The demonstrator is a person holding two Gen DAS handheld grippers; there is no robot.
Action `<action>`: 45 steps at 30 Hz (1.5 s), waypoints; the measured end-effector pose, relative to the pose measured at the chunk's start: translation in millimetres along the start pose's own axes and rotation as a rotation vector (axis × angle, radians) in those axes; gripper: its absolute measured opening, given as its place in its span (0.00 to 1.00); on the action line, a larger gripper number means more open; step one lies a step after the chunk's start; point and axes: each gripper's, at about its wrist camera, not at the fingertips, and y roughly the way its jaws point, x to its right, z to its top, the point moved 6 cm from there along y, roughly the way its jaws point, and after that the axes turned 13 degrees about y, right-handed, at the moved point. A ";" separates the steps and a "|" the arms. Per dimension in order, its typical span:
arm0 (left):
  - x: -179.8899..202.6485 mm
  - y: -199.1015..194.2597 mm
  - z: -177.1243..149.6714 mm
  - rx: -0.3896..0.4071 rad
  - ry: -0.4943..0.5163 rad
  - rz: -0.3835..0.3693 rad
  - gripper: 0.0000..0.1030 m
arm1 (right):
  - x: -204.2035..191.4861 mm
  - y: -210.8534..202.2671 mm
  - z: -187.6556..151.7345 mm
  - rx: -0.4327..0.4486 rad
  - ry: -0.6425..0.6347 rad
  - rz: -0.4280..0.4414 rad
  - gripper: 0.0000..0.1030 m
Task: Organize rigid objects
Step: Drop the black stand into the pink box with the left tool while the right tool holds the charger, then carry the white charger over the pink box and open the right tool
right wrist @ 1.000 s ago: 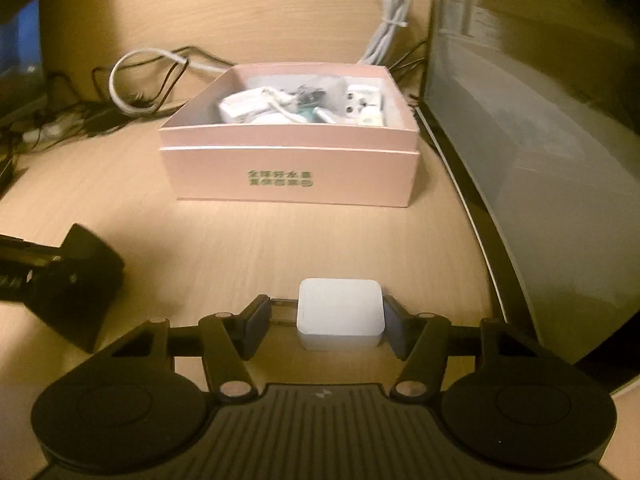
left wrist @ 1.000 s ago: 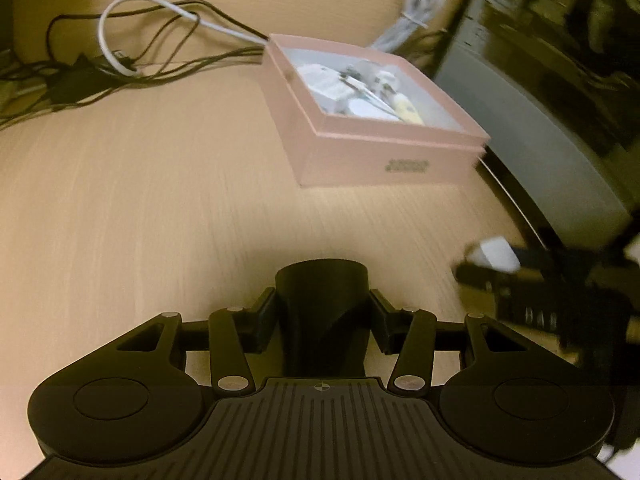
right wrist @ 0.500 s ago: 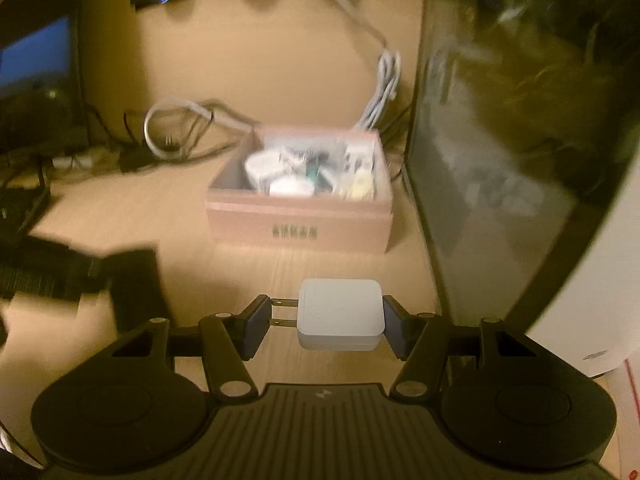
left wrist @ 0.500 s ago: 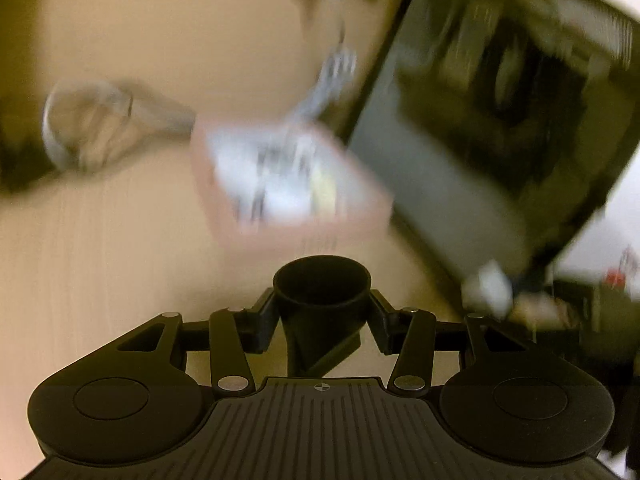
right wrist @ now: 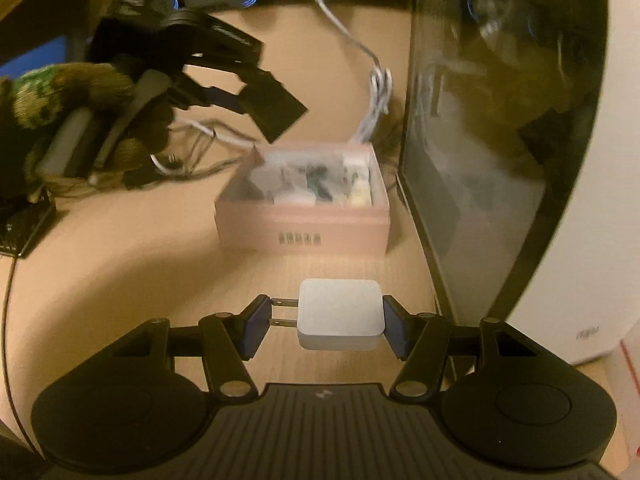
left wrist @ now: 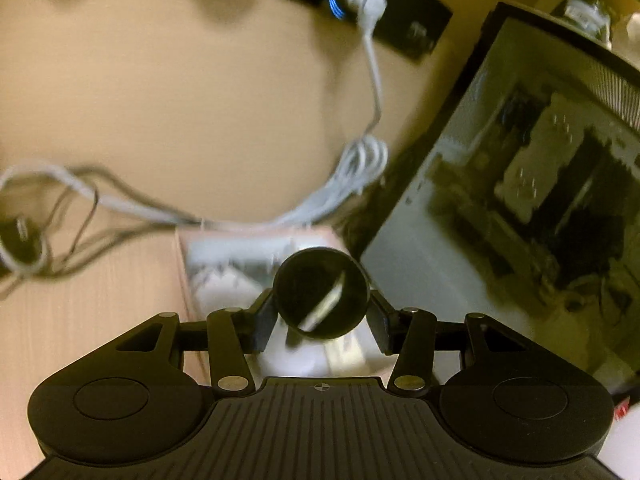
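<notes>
Both grippers sit higher than a second ago, and I now look down on the pink box (right wrist: 303, 216) from farther off. My left gripper (left wrist: 321, 320) has swung up over the box (left wrist: 224, 256), its jaws pinched on a black cup (left wrist: 321, 294) whose mouth faces the camera, with something pale inside. From the right wrist view, that gripper (right wrist: 224, 80) hangs in the air up left of the box, tilted down, in a gloved hand (right wrist: 72, 100). My right gripper (right wrist: 320, 320) holds level above the desk (right wrist: 120, 280), short of the box, clamped across a white charger (right wrist: 340, 314) with its prongs pointing left.
</notes>
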 end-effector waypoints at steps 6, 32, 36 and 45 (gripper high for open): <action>2.8 29.6 -26.1 -0.111 0.000 -0.002 0.51 | 6.2 24.6 -6.4 -0.068 0.012 -0.009 0.58; 9.1 58.4 -27.0 -0.174 0.160 0.152 0.50 | -2.4 61.8 -8.7 -0.140 -0.023 0.020 0.58; -14.2 51.9 -16.9 -0.110 0.109 0.222 0.49 | -0.4 60.0 -13.0 -0.149 -0.034 0.016 0.58; -16.3 -25.8 -44.4 -0.034 -0.036 0.121 0.49 | 2.8 61.1 -4.3 -0.134 -0.015 0.016 0.58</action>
